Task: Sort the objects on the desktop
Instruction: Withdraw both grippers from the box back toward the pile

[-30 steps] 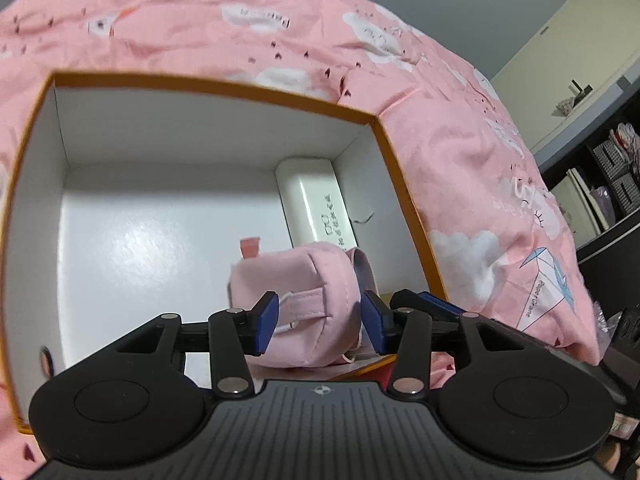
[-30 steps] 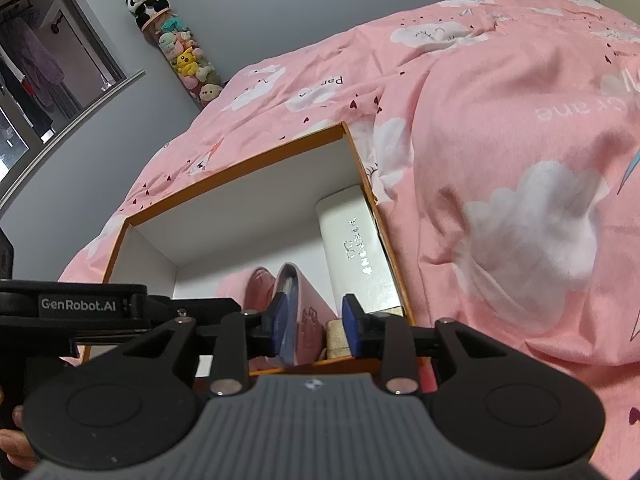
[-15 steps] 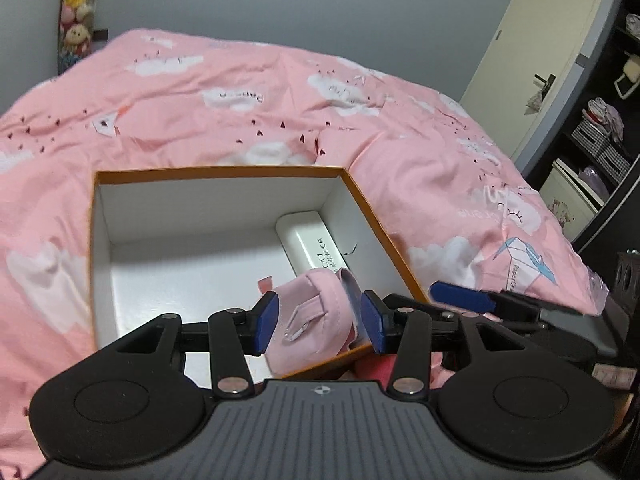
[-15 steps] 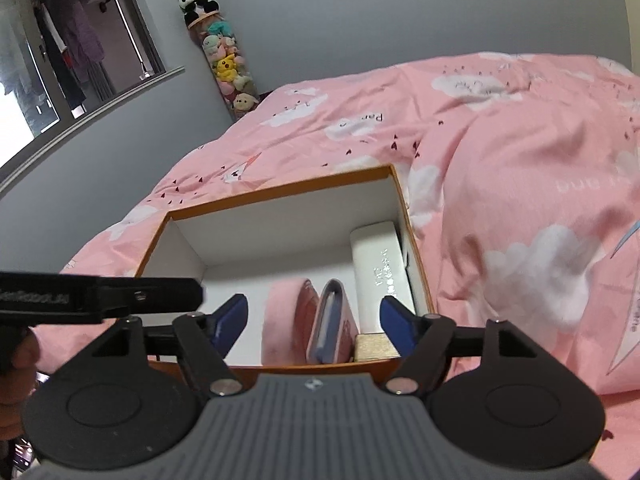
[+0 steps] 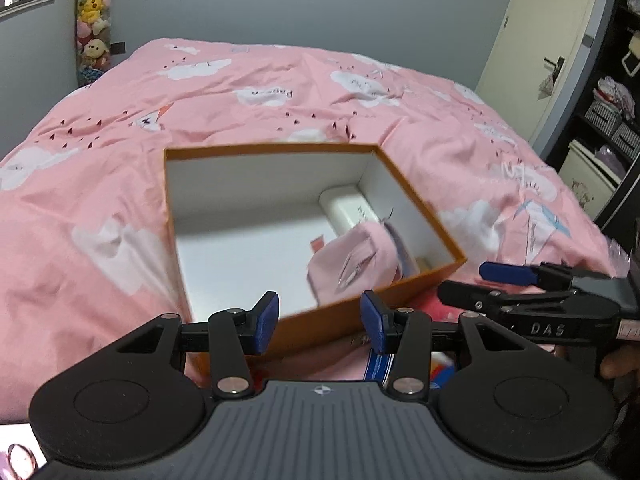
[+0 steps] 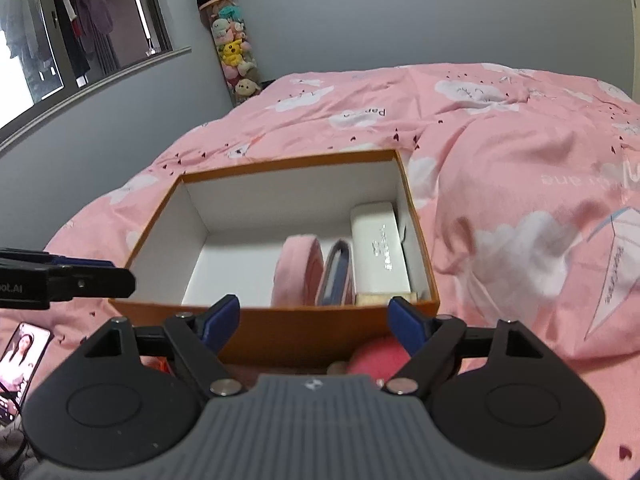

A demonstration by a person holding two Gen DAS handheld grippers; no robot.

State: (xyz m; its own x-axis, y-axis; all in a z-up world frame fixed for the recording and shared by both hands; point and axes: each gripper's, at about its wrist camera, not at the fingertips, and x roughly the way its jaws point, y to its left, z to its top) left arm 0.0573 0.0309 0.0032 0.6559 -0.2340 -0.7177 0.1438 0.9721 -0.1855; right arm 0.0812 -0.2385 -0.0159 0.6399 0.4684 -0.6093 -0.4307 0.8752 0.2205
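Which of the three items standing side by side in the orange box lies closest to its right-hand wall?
The white case, lying flat along that wall; the blue-grey wallet and pink pouch stand on edge to its left.

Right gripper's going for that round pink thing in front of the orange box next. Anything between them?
Nothing visible. The round pink object lies just below the right gripper, in front of the orange cardboard box; the opening jaws are empty.

Open box (image 6: 276,330) sits on the bed (image 6: 500,148). Inside, along its right wall: long case (image 6: 380,252); wallet (image 6: 336,272) left of it, touching; pouch (image 6: 298,270) left of the wallet. Phone (image 6: 18,364) lies on the bed left of the box. Plush toys (image 6: 232,52) stand behind the bed in the corner.
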